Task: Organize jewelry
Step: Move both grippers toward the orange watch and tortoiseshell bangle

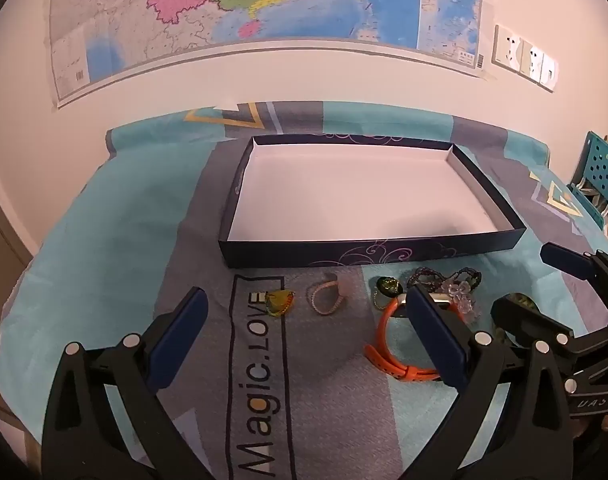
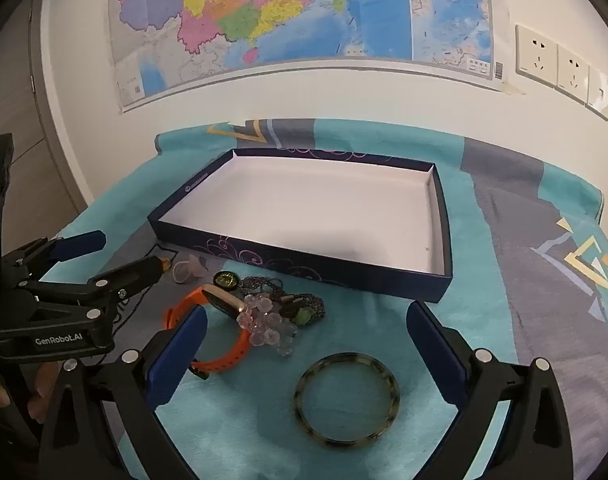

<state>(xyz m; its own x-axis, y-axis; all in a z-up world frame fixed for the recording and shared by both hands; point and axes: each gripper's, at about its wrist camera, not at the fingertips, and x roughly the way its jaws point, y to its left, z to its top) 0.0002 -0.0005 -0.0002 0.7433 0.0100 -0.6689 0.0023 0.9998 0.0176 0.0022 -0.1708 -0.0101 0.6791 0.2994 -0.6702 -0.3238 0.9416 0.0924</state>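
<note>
A shallow dark blue box (image 1: 344, 250) (image 2: 300, 260) with a white inside lies open on the cloth. In front of it lie a yellow pendant (image 1: 279, 301), a pink bead bracelet (image 1: 326, 298) (image 2: 188, 270), an orange watch (image 1: 388, 344) (image 2: 224, 360), a clear crystal piece (image 2: 264, 328), a dark chain with a green charm (image 2: 304, 312) and a mottled bangle (image 2: 346, 400). My left gripper (image 1: 308, 308) is open above the pink bracelet. My right gripper (image 2: 304, 328) is open, the bangle between its fingers and a little nearer.
The turquoise and grey cloth (image 1: 116, 264) covers the table. A wall with a map (image 2: 304, 12) and sockets (image 2: 560, 64) is behind. A teal perforated bin (image 1: 600, 164) stands at the right. The other gripper shows in each view, the right one (image 1: 576, 280) and the left one (image 2: 116, 260).
</note>
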